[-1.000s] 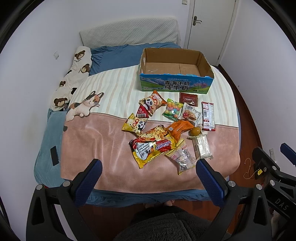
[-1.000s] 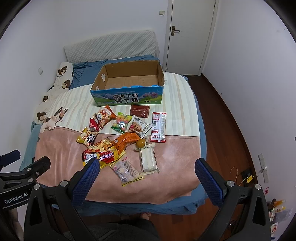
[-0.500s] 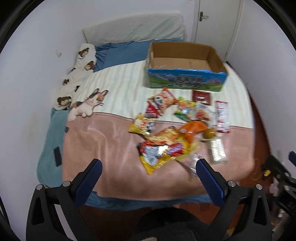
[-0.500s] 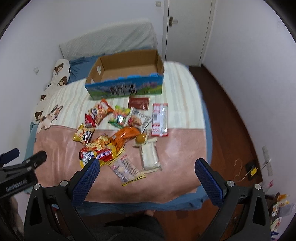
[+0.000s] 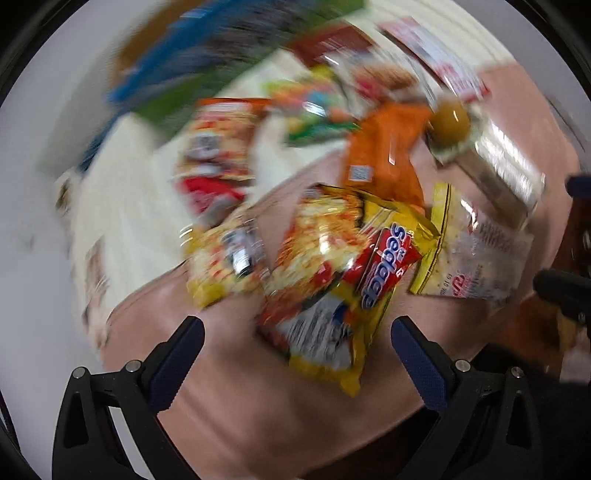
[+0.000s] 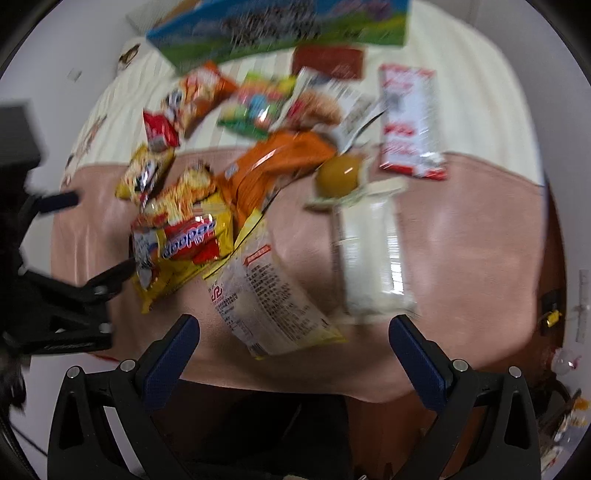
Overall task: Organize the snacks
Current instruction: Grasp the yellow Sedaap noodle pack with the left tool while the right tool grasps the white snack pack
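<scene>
Several snack packs lie on the pink blanket. My left gripper is open and empty, just before a yellow-red snack bag. My right gripper is open and empty, over a clear yellow-edged pack, with a white wrapped cake ahead on the right. An orange pack, a brown egg-like ball, a red-white pack and a green candy bag lie farther on. The blue-green cardboard box stands at the far side. Both views are motion-blurred.
The left gripper shows in the right wrist view at the left edge. The bed's near edge runs under my right gripper. The floor shows at the right. Panda snack bags lie on the striped sheet.
Both grippers have dropped down fast and close to the snacks from well above the bed. The left view has also tilted. Both stay open.
</scene>
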Motion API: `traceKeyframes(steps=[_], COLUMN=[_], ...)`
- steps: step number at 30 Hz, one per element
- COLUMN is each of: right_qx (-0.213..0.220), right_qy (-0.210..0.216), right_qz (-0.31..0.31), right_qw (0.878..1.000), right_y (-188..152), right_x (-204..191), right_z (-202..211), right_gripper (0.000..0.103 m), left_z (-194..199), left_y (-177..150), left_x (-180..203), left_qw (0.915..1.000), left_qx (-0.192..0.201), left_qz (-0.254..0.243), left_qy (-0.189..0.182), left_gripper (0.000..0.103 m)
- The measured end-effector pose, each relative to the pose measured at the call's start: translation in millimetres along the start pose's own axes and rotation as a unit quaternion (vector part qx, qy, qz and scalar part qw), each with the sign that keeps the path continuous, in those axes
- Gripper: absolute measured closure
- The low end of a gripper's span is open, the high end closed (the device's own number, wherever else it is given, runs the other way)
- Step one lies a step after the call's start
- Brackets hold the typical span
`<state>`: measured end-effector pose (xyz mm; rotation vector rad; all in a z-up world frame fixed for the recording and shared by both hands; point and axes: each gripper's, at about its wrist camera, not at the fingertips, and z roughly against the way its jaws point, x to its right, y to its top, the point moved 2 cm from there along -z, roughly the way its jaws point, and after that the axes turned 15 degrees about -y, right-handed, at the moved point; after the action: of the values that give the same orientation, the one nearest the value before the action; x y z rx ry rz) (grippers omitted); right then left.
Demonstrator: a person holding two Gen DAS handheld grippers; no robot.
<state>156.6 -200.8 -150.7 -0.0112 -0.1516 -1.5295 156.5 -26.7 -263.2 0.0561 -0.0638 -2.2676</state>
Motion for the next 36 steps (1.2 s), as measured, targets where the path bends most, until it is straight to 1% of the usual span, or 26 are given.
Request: traceKeyframes(steps=[1, 2, 3, 5, 6, 7, 8, 11, 12, 13, 14, 16, 17, 18, 19, 20, 21, 23, 24, 25, 26, 27, 28, 30, 33, 36], right_qx=[-0.002, -0.002, -0.001, -0.001, -0.002, -0.001, 0.0, 0.001, -0.003, -0.01, -0.019, -0.026, -0.026, -0.031, -0.045, -0.055, -0.065, -0.084, -0.101, -0.112, -0.12, -0.126, -0.125, -0.12, -0.119, -0.118], right_qy=[0.004, 0.009, 0.01, 0.014, 0.011, 0.008, 0.005, 0.0, -0.004, -0.003, 0.002, -0.001, -0.002, 0.002, 0.011, 0.019, 0.028, 0.048, 0.068, 0.085, 0.098, 0.107, 0.112, 0.11, 0.093, 0.064], right_qz=[0.007, 0.014, 0.024, 0.042, 0.054, 0.062, 0.071, 0.099, 0.107, 0.112, 0.114, 0.11, 0.107, 0.094, 0.073, 0.049, 0.013, -0.048, -0.092, -0.12, -0.141, -0.159, -0.163, -0.157, -0.146, -0.138], right_qw=[1.0, 1.0, 1.0, 0.999, 0.998, 0.998, 0.997, 0.995, 0.994, 0.994, 0.993, 0.994, 0.994, 0.995, 0.996, 0.997, 0.997, 0.994, 0.988, 0.983, 0.978, 0.973, 0.972, 0.974, 0.978, 0.981], right_y=[1.5, 2.8, 3.8, 5.7, 6.9, 8.1, 9.7, 12.6, 13.3, 13.6, 13.2, 13.2, 13.0, 13.8, 14.7, 15.6, 18.4, 21.5, 23.3, 23.8, 24.0, 24.1, 23.9, 21.3, 10.4, 9.7], right_x=[-3.4, -7.1, -12.5, -21.6, -27.0, -31.1, -35.8, -50.6, -54.6, -57.9, -60.8, -65.0, -66.9, -68.5, -68.6, -66.3, -62.6, -55.6, -50.4, -47.7, -45.1, -44.5, -45.8, -50.8, -57.3, -65.9], right_z=[-7.4, -12.8, -18.7, -26.5, -31.7, -35.6, -39.7, -50.9, -55.8, -61.1, -67.5, -75.6, -77.7, -80.7, -85.0, -88.2, -91.4, -96.4, -100.8, -104.0, -106.6, -109.3, -109.5, -106.4, -95.5, -94.8], right_gripper=[0.0, 0.0, 0.0, 0.0, 0.0, 0.0, 0.0, 0.001, 0.002, 0.002, 0.004, 0.007, 0.014, 0.027, 0.029, 0.03, 0.031, 0.032, 0.032, 0.032, 0.031, 0.027, 0.025, 0.02, 0.02, 0.02], left_z=[-10.0, -23.1, -37.3, -56.0, -66.6, -71.7, -75.3, -71.6, -67.8, -63.9, -63.6, -60.7, -60.7, -61.5, -61.2, -60.9, -61.6, -63.5, -63.9, -64.2, -62.7, -58.9, -58.7, -57.4, -52.5, -44.7], left_y=[4.6, 8.4, 13.1, 18.4, 21.3, 23.0, 25.6, 26.8, 24.8, 21.7, 16.7, 5.7, -3.7, -13.1, -17.7, -25.6, -31.4, -37.4, -36.8, -36.8, -41.5, -37.3, -41.4, -49.5, -54.8, -70.9], left_x=[1.4, 4.1, 5.2, 7.2, 7.0, 7.0, 6.0, -1.9, -6.8, -14.8, -18.3, -37.9, -49.8, -57.0, -61.4, -66.7, -69.6, -71.5, -72.2, -75.3, -81.7, -88.9, -92.4, -102.3, -110.9, -111.5], left_qw=[0.9998, 0.9987, 0.9973, 0.9945, 0.9933, 0.9927, 0.9927, 0.9956, 0.9964, 0.9963, 0.9953, 0.9871, 0.9783, 0.9699, 0.9639, 0.954, 0.9464, 0.9394, 0.9385, 0.9384, 0.9373, 0.9355, 0.9331, 0.9296, 0.9278, 0.9263], left_qx=[-0.004, -0.019, -0.033, -0.054, -0.067, -0.071, -0.066, -0.046, -0.037, -0.029, -0.025, -0.025, -0.029, -0.031, -0.029, -0.023, -0.019, -0.011, -0.004, -0.001, -0.001, 0.002, 0.005, 0.01, 0.015, 0.022], left_qz=[-0.02, -0.046, -0.064, -0.084, -0.088, -0.087, -0.079, -0.045, -0.023, 0.012, 0.036, 0.121, 0.177, 0.218, 0.242, 0.275, 0.298, 0.316, 0.318, 0.317, 0.317, 0.318, 0.321, 0.323, 0.323, 0.33], left_qy=[0.0, -0.011, -0.014, -0.031, -0.034, -0.043, -0.063, -0.068, -0.072, -0.08, -0.086, -0.101, -0.103, -0.104, -0.108, -0.117, -0.123, -0.132, -0.134, -0.138, -0.145, -0.153, -0.163, -0.177, -0.186, -0.18], left_gripper=[0.0, 0.0, 0.0, 0.0, 0.002, 0.005, 0.011, 0.016, 0.016, 0.016, 0.017, 0.017, 0.017, 0.017, 0.017, 0.017, 0.016, 0.016, 0.016, 0.015, 0.015, 0.015, 0.015, 0.015, 0.016, 0.016])
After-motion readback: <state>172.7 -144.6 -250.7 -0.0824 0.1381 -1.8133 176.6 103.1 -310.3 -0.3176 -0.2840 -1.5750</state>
